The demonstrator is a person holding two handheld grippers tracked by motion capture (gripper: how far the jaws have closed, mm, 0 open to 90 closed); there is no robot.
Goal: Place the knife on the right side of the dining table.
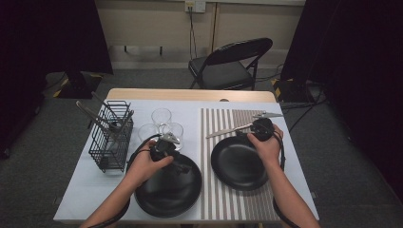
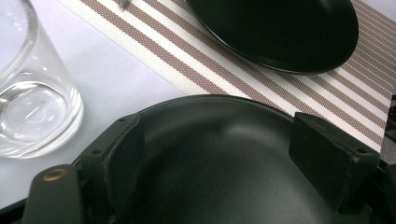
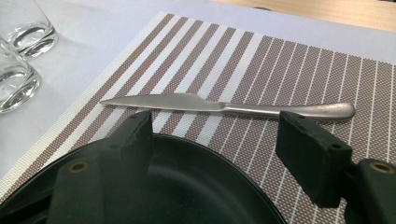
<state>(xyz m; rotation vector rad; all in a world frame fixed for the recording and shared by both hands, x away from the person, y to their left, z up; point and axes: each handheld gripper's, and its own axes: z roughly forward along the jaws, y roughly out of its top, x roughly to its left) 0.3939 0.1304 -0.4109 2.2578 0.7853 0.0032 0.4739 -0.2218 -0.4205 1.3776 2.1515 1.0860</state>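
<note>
**Table setting in progress: both grippers open over the black plates**

Nearest the high camera, the near black plate sits on the pale tablecloth, beside the striped placemat. Left gripper hovers above its far rim with jaws spread wide, gripping nothing; the placing suggests a lift or a shift is intended. On the placemat the second black plate lies flat. Right gripper is poised over this plate's far edge, jaws likewise wide and empty, apparently lined up on the table knife just beyond. Farther off stand three clear glasses and a wire cutlery caddy with utensils upright for easy picking
</note>
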